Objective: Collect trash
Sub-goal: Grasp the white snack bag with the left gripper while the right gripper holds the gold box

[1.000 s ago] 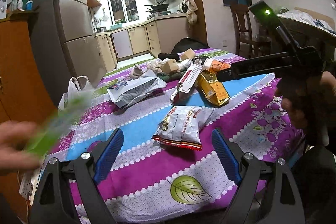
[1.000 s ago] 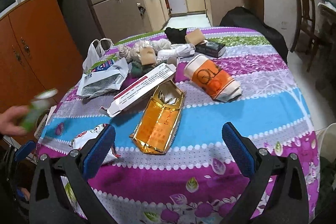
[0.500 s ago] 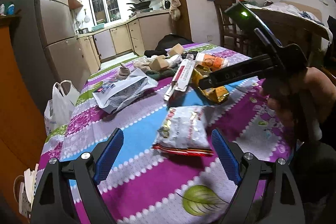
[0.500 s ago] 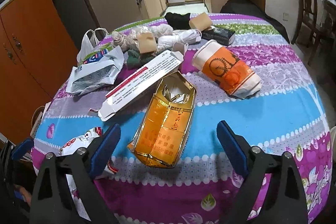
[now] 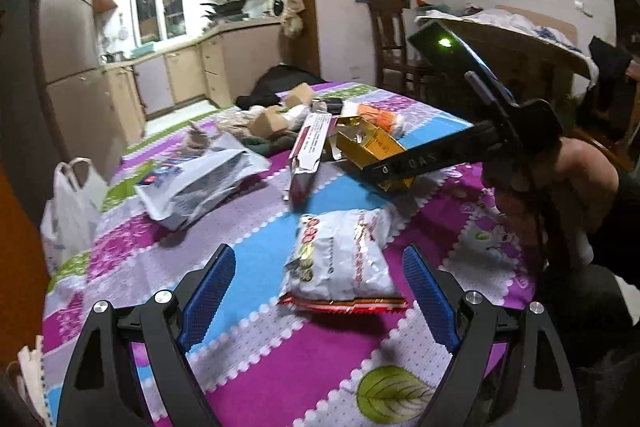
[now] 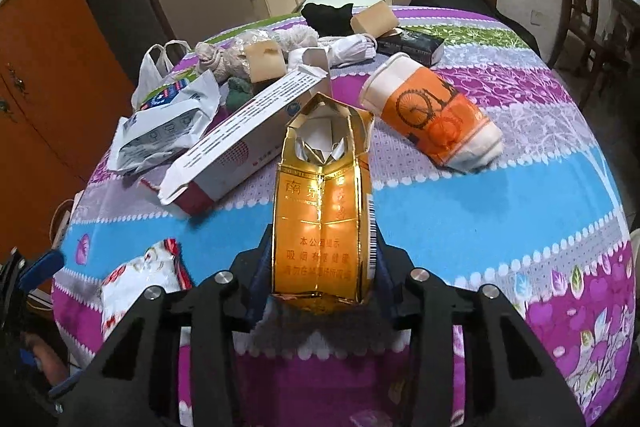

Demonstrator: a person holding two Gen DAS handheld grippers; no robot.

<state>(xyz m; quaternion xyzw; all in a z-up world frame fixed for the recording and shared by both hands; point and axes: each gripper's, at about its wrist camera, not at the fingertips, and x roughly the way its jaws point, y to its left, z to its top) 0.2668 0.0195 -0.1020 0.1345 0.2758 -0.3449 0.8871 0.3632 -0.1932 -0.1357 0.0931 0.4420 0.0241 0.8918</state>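
Note:
My right gripper is shut on a gold cigarette carton, gripping its near end; the carton also shows in the left wrist view under the right gripper's body. My left gripper is open and empty, with a white snack bag lying on the table between its blue fingers. The snack bag shows at the lower left of the right wrist view. A white and red flat box, an orange paper cup on its side and a crumpled white bag lie further back.
The table carries a purple, blue and white patterned cloth. Cardboard blocks, socks, a black cloth and a dark box crowd the far end. A white plastic bag hangs at the left edge. A wooden chair stands beyond.
My right gripper moved forward and closed on the gold carton. My left gripper shifted closer to the snack bag. The hand with a green item at the left is gone from view.

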